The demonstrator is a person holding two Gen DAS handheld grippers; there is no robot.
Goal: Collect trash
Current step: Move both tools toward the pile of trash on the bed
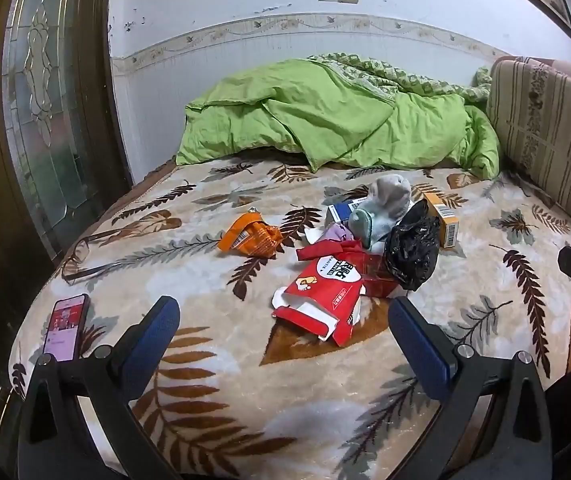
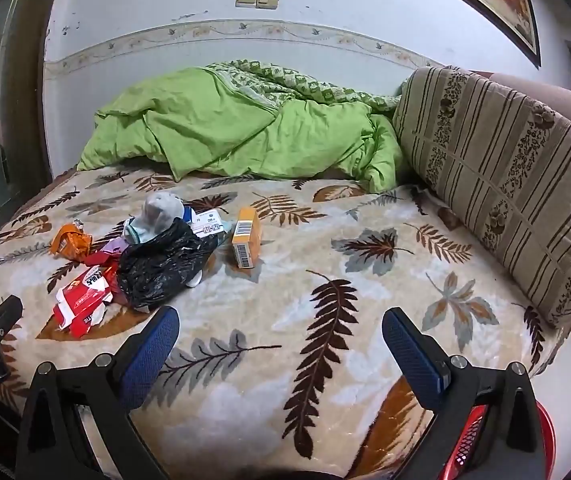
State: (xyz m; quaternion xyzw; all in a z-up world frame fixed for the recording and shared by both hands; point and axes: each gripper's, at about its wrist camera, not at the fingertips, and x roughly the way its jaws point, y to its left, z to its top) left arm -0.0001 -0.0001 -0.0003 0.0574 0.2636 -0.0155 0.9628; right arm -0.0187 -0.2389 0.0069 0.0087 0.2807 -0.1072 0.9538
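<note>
Leaf-print bed (image 1: 285, 420) carries red carton (image 1: 321, 300), black bag (image 1: 411, 252), phone (image 1: 65, 326).

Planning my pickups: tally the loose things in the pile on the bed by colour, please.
Red: 2, carton, wrapper
Orange: 2, packet, box
Black: 1, bag
Blue-white: 1, box
Grey: 1, sock
Total: 7

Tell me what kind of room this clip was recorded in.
Most likely a home bedroom: a bed covered with a leaf-print blanket, a crumpled green quilt against the wall, and a striped cushion at one end.
</note>
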